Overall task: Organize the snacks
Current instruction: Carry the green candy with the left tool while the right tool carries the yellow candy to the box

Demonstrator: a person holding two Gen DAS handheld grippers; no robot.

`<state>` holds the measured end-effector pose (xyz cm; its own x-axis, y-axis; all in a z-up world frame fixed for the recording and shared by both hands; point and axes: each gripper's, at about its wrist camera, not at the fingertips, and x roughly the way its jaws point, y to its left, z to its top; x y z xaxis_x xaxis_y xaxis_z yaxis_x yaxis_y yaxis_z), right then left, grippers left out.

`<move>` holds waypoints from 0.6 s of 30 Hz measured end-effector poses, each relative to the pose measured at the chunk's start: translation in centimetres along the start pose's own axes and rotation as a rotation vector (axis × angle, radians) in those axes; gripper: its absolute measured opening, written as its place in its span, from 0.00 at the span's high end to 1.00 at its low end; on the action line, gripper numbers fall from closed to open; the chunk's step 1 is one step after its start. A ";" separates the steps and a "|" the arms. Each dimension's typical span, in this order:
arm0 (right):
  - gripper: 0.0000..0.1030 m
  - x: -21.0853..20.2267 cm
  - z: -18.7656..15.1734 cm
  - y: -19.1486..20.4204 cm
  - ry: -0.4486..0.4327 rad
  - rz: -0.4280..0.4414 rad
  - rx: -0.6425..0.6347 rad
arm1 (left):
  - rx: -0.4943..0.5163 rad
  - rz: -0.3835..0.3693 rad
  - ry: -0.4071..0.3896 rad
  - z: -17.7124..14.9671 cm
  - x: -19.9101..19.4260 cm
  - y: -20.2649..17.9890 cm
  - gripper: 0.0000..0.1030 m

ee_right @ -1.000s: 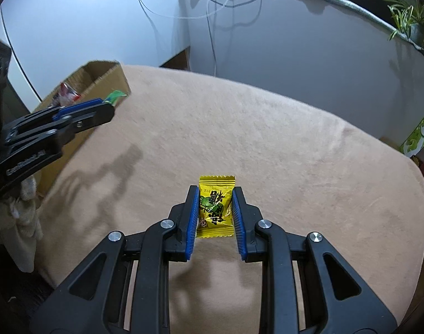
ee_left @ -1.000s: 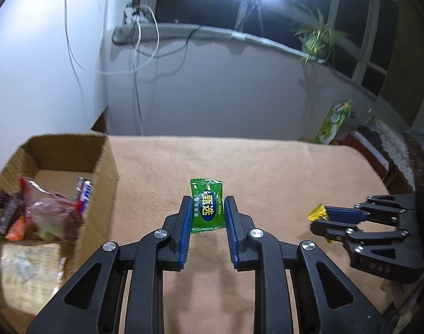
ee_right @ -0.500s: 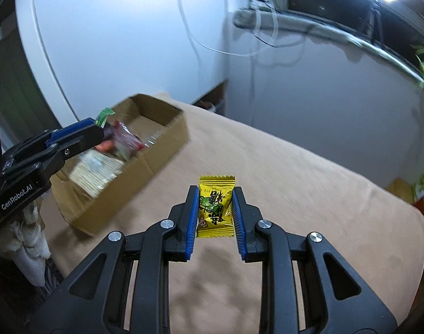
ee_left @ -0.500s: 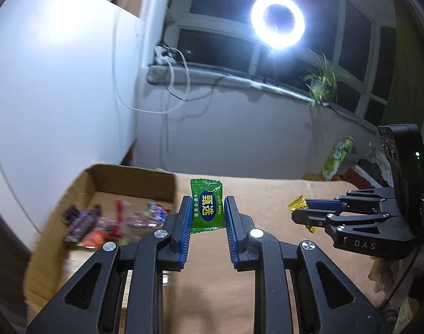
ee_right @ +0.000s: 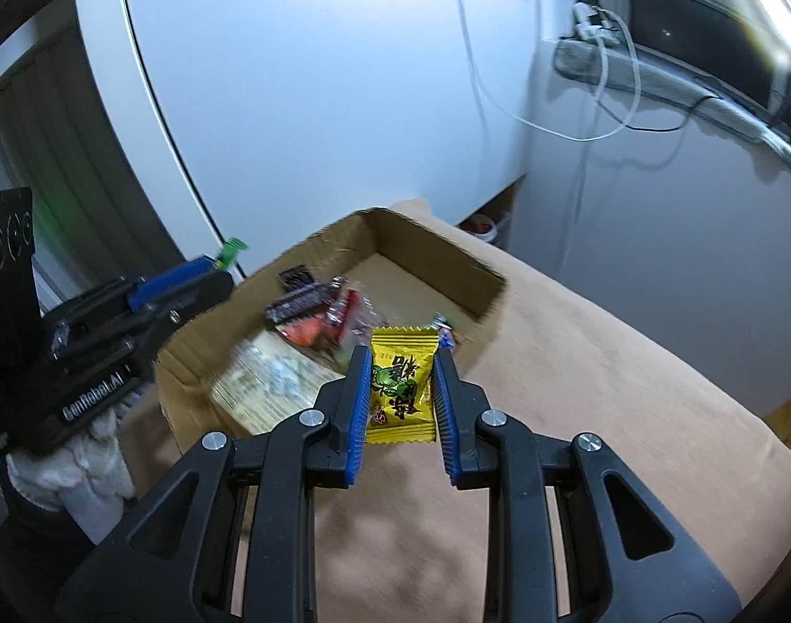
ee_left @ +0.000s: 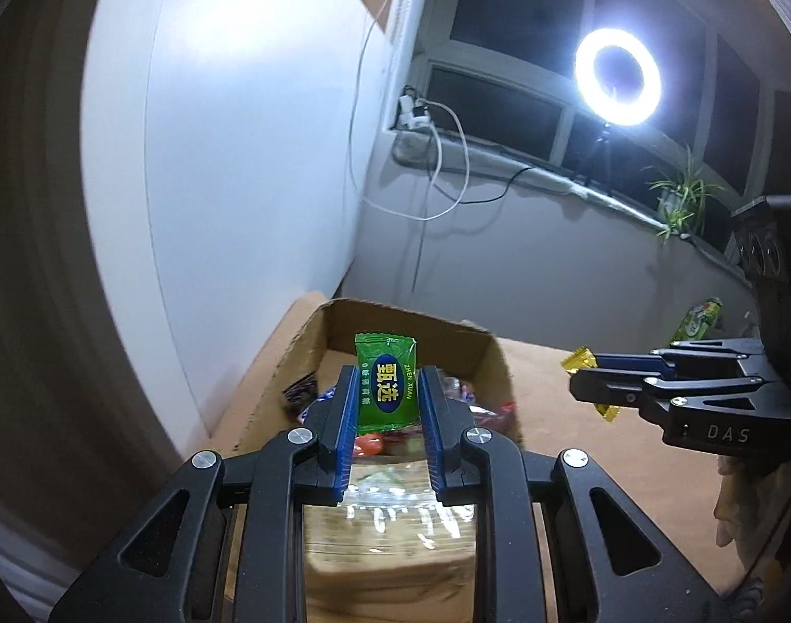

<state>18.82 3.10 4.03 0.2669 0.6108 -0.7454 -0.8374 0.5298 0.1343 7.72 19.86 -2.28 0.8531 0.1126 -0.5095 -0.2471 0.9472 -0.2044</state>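
My left gripper [ee_left: 386, 379] is shut on a green candy packet [ee_left: 386, 381] and holds it above the open cardboard box [ee_left: 405, 319]. My right gripper [ee_right: 401, 363] is shut on a yellow candy packet [ee_right: 401, 384], held above the table just right of the box [ee_right: 426, 239]. The box holds several snack packets [ee_right: 312, 311] and a large flat pack [ee_right: 270, 379]. The right gripper also shows in the left wrist view [ee_left: 582, 379] with the yellow packet [ee_left: 579, 361]. The left gripper shows in the right wrist view [ee_right: 208, 267], at the box's left side.
The box stands at the left end of a tan-covered table [ee_right: 629, 394]. A white wall [ee_left: 239, 156] is close behind it. A ring light [ee_left: 617, 77], cables [ee_left: 447, 156] and a plant [ee_left: 681, 197] are on the window sill. A green bag [ee_left: 701, 319] lies beyond the table's far right.
Both grippers have swung left with their packets, from over the bare table to the box. The left gripper now hangs over the box; the right is beside it.
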 end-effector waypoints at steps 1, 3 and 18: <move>0.76 0.5 0.2 0.3 0.005 0.010 -0.002 | -0.001 0.000 0.005 -0.1 0.2 0.0 0.79; 0.76 1.2 0.5 0.7 0.016 0.020 -0.010 | 0.007 0.018 0.014 -0.2 0.6 -0.1 0.79; 0.76 4.3 2.7 1.2 0.056 0.023 -0.023 | 0.005 0.028 0.048 -0.6 1.6 0.1 0.79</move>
<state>20.24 7.90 2.74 0.2208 0.5889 -0.7775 -0.8542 0.5015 0.1374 8.76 19.98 -3.56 0.8228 0.1243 -0.5546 -0.2677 0.9455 -0.1853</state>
